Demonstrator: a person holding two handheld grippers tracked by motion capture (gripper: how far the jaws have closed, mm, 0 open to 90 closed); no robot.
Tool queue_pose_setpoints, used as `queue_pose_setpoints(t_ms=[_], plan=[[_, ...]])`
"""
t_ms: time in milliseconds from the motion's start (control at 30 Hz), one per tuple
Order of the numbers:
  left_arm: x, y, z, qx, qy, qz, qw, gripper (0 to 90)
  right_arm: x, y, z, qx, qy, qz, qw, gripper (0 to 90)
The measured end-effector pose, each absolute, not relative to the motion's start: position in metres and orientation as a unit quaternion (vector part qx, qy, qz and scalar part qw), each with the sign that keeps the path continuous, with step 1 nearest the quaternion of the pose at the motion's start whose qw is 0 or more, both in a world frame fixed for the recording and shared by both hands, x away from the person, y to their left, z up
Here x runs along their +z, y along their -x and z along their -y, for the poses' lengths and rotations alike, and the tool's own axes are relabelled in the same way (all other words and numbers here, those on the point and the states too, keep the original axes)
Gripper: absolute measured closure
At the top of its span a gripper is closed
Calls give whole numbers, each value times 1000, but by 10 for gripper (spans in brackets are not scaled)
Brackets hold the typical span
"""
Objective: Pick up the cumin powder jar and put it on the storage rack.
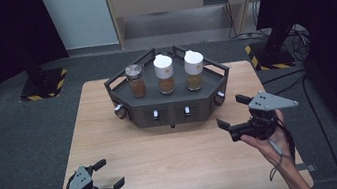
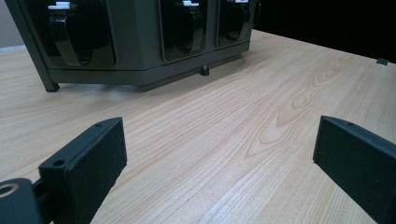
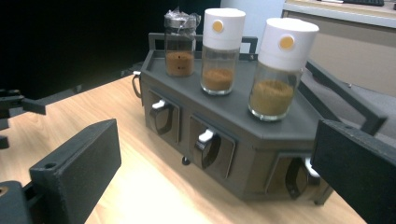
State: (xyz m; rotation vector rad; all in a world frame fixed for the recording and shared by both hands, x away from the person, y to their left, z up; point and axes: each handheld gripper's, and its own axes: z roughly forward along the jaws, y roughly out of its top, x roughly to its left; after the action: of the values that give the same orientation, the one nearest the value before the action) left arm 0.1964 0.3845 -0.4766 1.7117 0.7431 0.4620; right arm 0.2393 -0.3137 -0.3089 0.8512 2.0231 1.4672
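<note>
The right gripper hangs with jaws spread wide and nothing between them, just off the right front corner of the dark spice rack that stands at the far middle of the desk. By the look of it, this is the approach step. The nearest jar is the white-capped one on the rack's right end (its cap carries a plain orange dot). The next move calls for lining the jaws up around that jar's glass body. The left gripper rests wide and empty near the desk's front left corner. No writing can be read.
</note>
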Motion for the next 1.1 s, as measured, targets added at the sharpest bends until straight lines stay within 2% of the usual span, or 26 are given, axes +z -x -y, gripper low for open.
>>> queue_pose_setpoints(t_ms=[567, 1100], plan=[[-477, -196, -385, 197, -730, -317, 573, 16, -361, -192, 345, 548, -322, -727, 260, 20], [-477, -196, -385, 197, -730, -315, 573, 16, -406, -182, 359, 536, -356, -729, 236, 25]])
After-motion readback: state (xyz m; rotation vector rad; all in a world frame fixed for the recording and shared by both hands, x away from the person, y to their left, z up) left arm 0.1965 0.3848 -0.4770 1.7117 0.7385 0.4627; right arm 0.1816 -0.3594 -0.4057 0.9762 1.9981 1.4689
